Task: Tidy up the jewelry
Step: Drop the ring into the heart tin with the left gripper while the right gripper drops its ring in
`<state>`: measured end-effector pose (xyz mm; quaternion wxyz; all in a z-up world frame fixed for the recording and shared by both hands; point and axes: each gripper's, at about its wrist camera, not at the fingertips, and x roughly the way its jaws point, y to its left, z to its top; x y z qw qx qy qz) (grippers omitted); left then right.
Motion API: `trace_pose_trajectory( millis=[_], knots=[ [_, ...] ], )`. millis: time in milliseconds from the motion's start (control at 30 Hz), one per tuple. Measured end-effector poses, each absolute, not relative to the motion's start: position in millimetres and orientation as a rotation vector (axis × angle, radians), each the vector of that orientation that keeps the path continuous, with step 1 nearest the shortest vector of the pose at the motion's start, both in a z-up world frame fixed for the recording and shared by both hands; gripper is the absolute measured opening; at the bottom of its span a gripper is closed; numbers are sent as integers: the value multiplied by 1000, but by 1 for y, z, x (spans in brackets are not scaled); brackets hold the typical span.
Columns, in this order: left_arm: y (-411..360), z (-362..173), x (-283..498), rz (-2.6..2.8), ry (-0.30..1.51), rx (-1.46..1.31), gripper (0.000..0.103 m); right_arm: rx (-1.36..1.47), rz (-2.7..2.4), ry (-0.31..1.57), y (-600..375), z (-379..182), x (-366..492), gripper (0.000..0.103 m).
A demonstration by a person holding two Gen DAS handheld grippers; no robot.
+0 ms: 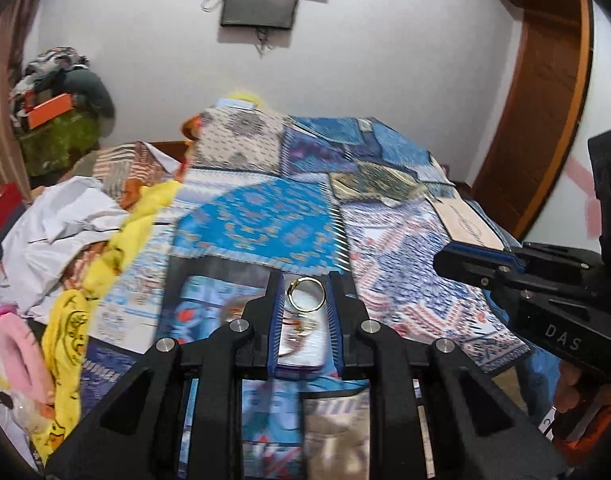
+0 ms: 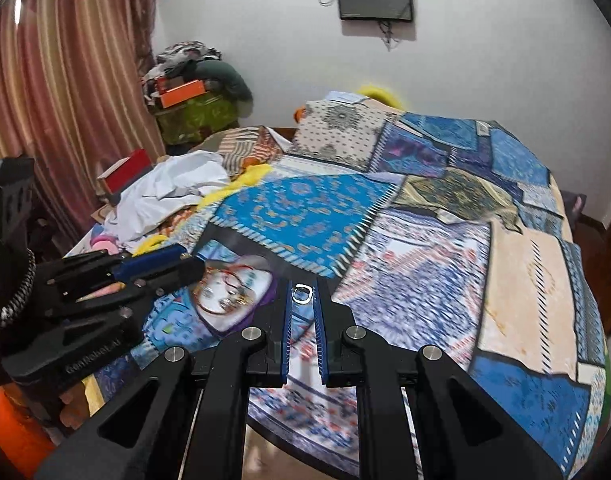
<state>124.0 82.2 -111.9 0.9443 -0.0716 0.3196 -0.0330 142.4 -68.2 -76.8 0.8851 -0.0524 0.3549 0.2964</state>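
Left wrist view: the left gripper [image 1: 305,296] pinches a gold ring [image 1: 306,294] between its blue pads [image 1: 276,320], jaws narrowed onto the band, the ring held upright at the fingertips. Directly under it lies a pale jewelry tray [image 1: 301,344], blurred, with a few small pieces on it that are too smeared to name. The right gripper [image 1: 471,258] reaches in from 3 o'clock, seen side-on, so I cannot tell from here how far its jaws stand.

Right wrist view: the right gripper [image 2: 303,294] clasps a small silver ring [image 2: 302,293] between its fingertips, jaws drawn narrow around it. At 9 o'clock sits the jewelry tray [image 2: 235,300] holding gold pieces, with the left gripper [image 2: 181,264] just above its near edge. Everything rests over a blue patchwork bedspread [image 2: 425,240]. A heap of white cloth [image 2: 173,192] lies toward 10 o'clock, and a striped curtain [image 2: 65,80] hangs behind it.
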Motion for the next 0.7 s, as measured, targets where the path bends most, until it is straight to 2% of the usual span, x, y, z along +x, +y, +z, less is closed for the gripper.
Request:
trace_pose_trajectory(
  millis=[300,700],
  knots=[
    [119,-116,122,-10,639,-184,20,-128,686,738,-33,-82,149,9],
    [116,-156,138,-84,725,-231,20,-173,735,848,-5,-121,156,9]
  ],
)
